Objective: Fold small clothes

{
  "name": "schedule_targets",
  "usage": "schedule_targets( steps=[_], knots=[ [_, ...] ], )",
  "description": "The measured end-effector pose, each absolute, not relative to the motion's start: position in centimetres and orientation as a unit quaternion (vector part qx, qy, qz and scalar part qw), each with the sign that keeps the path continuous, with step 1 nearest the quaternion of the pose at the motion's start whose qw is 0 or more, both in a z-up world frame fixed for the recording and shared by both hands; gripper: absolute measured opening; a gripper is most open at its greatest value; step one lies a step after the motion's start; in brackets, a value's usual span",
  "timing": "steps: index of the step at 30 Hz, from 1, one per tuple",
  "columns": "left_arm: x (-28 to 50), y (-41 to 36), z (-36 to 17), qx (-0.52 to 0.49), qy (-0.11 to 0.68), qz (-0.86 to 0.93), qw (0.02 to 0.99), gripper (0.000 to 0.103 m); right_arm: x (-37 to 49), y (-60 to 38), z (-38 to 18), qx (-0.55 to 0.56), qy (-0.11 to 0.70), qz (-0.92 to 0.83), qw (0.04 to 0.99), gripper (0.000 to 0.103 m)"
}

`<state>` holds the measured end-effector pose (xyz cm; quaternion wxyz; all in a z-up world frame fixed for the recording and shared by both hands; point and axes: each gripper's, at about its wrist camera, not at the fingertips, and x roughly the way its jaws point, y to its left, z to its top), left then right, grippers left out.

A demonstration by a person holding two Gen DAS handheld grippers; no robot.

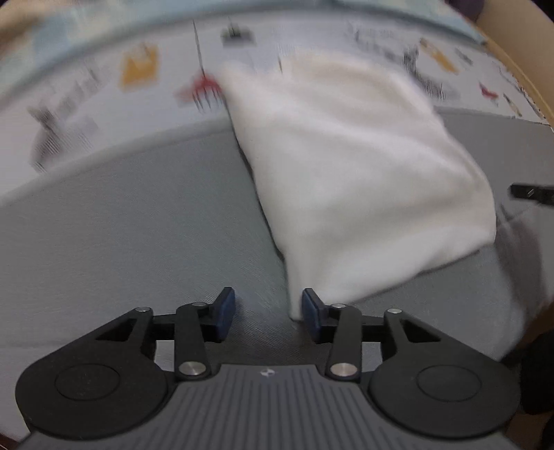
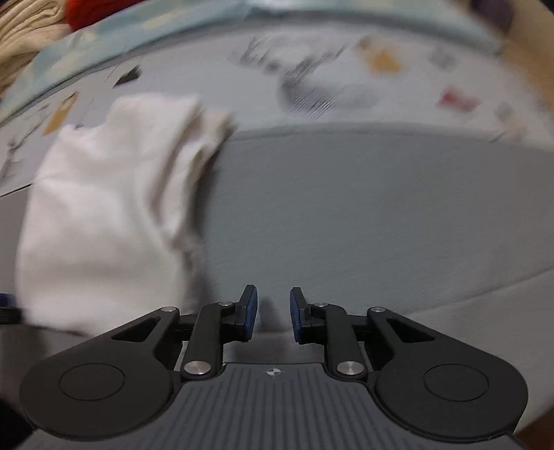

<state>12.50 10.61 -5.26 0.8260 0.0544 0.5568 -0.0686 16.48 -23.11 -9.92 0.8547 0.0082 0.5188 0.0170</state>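
Note:
A white folded garment lies on a grey mat; both views are motion-blurred. In the left wrist view it stretches from the far middle down to my left gripper, which is open, with the cloth's near corner touching its right finger. In the right wrist view the same garment lies left of my right gripper, which is open and empty over the bare grey mat.
Beyond the mat lies a pale printed sheet with yellow, red and black pictures. A pile of beige and red clothes sits at the far left in the right wrist view. A dark object pokes in at the right edge of the left wrist view.

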Motion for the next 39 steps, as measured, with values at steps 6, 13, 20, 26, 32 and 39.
schedule_targets(
  steps=[6,13,20,26,32,39],
  knots=[
    [6.5,9.5,1.8,0.050,0.422,-0.045,0.904,0.088,10.9,-23.4,-3.2,0.040,0.410,0.021,0.911,0.062],
    [0.5,6.0,2.3,-0.021,0.378,-0.012,0.926,0.089,3.5,-20.6,-1.2,0.009,0.366,0.039,0.930,0.082],
    [1.0,5.0,0.5,-0.003,0.415,0.011,0.910,0.102,1.8,-19.6,-2.5,-0.005,0.390,0.049,0.920,0.082],
    [1.9,5.4,-0.4,-0.017,0.423,0.021,0.906,0.102,2.6,-19.5,-3.4,-0.006,0.403,0.041,0.914,0.082],
    [2.1,5.2,-0.6,-0.020,0.424,0.009,0.905,0.102,2.4,-18.7,-3.7,-0.027,0.400,0.054,0.915,0.082],
    [2.4,5.6,-0.9,-0.033,0.430,0.012,0.902,0.102,2.8,-18.4,-3.8,-0.028,0.404,0.052,0.913,0.082]
  ],
)
